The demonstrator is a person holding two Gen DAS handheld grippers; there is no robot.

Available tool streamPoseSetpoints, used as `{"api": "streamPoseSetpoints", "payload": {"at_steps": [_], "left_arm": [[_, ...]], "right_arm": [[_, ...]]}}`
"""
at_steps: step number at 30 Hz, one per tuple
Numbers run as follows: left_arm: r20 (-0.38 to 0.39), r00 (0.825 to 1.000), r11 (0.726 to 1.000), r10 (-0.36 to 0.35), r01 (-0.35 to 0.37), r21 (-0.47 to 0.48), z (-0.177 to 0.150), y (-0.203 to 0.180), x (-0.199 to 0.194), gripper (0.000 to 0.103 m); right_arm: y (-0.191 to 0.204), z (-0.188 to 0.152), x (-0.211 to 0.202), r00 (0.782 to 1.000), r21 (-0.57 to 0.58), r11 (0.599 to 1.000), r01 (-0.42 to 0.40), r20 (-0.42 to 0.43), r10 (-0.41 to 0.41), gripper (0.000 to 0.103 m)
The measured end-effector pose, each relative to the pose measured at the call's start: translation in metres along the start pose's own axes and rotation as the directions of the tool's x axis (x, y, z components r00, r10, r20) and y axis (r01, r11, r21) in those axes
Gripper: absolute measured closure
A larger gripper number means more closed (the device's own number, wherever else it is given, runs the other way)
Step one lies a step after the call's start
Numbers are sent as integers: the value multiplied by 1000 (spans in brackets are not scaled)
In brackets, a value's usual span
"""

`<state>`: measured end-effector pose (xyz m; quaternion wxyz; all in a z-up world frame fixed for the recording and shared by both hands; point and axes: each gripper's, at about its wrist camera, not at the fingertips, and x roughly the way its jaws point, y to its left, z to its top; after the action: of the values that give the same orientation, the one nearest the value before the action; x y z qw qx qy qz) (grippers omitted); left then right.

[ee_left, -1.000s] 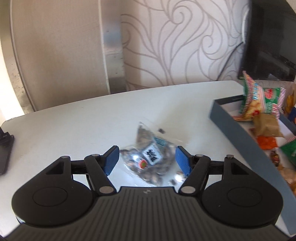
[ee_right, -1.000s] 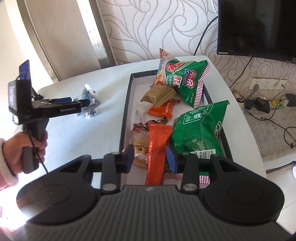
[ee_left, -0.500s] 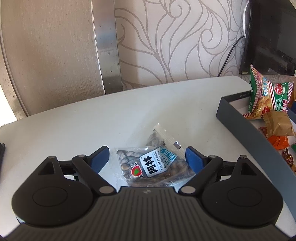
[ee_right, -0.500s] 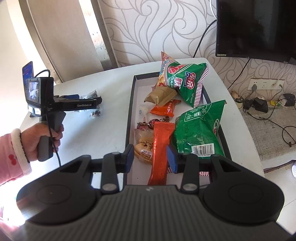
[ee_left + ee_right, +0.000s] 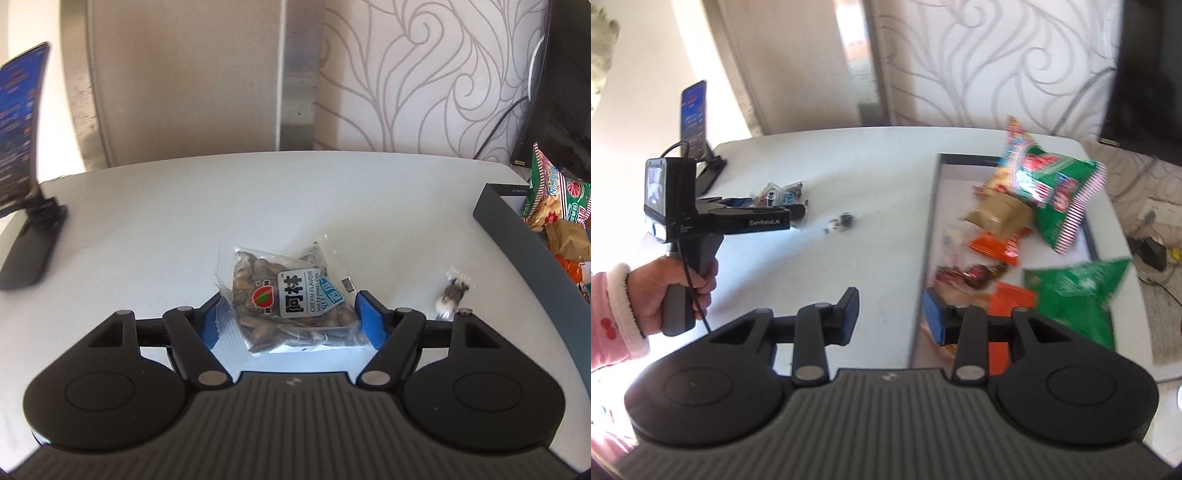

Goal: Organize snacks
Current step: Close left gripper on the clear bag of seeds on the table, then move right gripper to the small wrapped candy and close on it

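From the left wrist, the left gripper (image 5: 290,319) is closing around a crinkly clear packet of watermelon seeds (image 5: 291,301) lying flat between its blue pads; squeeze the bulging middle, not the slippery film edge. A tiny wrapped candy (image 5: 452,293) lies just right.

From the right wrist, blurred, the right gripper (image 5: 890,317) hangs part-open, apparently empty, over the dark tray's rim (image 5: 925,258).
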<state>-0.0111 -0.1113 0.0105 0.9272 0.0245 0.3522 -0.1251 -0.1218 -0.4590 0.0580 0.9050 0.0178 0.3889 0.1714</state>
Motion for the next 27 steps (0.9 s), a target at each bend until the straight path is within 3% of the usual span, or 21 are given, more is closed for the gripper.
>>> {"api": "streamPoseSetpoints", "payload": {"at_steps": [6, 12, 27], "left_arm": [[-1, 1000, 1000, 11, -11, -10, -23, 14, -29, 27], [-11, 1000, 1000, 6, -6, 0, -38, 18, -47, 26], [-32, 999, 1000, -8, 9, 22, -38, 23, -52, 26]], "right_arm": [[32, 22, 48, 997, -67, 995, -71, -39, 68, 62], [49, 34, 90, 995, -50, 996, -78, -65, 75, 63], [54, 52, 144, 997, 75, 995, 67, -35, -65, 62]]}}
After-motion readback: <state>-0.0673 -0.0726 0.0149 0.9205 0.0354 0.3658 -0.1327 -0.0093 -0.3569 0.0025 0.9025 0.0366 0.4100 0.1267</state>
